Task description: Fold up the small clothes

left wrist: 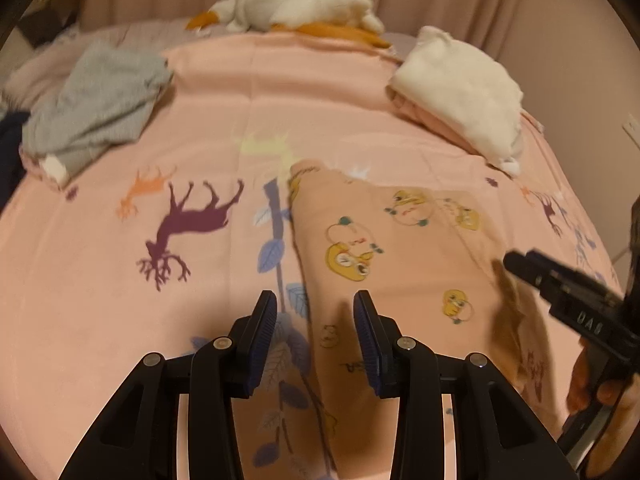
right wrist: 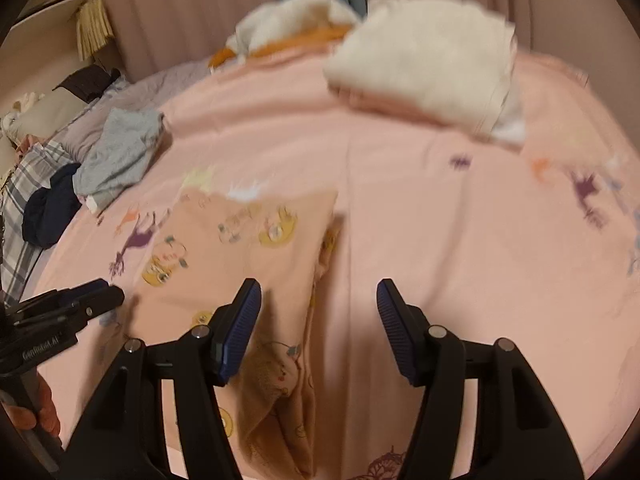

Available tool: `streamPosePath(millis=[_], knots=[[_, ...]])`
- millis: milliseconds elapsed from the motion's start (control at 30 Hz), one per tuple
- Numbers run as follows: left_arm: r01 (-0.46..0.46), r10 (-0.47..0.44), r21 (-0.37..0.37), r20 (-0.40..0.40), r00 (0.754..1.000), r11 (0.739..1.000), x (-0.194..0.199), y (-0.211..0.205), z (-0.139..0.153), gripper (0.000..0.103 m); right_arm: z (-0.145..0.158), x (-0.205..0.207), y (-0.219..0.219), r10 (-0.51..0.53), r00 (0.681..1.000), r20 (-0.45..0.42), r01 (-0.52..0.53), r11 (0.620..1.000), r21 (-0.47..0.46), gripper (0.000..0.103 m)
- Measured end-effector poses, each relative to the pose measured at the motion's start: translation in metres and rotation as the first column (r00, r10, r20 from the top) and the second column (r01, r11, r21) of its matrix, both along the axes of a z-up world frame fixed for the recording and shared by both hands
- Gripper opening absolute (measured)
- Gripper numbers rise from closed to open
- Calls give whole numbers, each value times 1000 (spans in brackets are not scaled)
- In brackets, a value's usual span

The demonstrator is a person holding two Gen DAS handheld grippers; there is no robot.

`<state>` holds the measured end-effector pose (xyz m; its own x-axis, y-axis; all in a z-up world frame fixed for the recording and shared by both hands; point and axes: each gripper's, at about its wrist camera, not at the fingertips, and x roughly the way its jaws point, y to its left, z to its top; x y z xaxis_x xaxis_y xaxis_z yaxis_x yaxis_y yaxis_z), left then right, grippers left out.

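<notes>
A small peach garment with yellow cartoon prints lies flat on the pink bed sheet; it also shows in the right wrist view. My left gripper is open and empty, hovering above the garment's left edge. My right gripper is open and empty, above the garment's right edge. The right gripper shows at the right of the left wrist view, and the left gripper shows at the left of the right wrist view.
A folded white and pink stack lies at the back right. A crumpled grey garment and a dark blue one lie at the left. A white and orange plush toy lies by the curtain.
</notes>
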<state>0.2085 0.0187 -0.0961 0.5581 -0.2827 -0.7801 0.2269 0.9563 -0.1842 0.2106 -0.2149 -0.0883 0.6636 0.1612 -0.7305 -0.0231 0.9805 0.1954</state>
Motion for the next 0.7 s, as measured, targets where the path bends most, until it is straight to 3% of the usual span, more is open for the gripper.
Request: streamPosePath(millis=[100, 167, 233, 367, 700], knots=[[33, -34, 23, 22, 999, 999, -9, -10, 2, 37, 9, -10, 4, 69, 997, 40, -71, 996, 46, 43], [44, -44, 31, 21, 999, 999, -12, -16, -2, 37, 5, -11, 13, 121, 992, 24, -122, 991, 48, 25], [58, -57, 36, -7, 998, 998, -13, -21, -12, 37, -7, -12, 23, 162, 987, -17, -162, 987, 22, 20], [62, -59, 58, -55, 997, 996, -11, -27, -31, 37, -32, -2, 27, 149, 983, -104, -150, 989, -3, 18], [81, -76, 65, -71, 995, 995, -31, -22, -35, 37, -21, -36, 32, 219, 973, -69, -216, 975, 43, 22]])
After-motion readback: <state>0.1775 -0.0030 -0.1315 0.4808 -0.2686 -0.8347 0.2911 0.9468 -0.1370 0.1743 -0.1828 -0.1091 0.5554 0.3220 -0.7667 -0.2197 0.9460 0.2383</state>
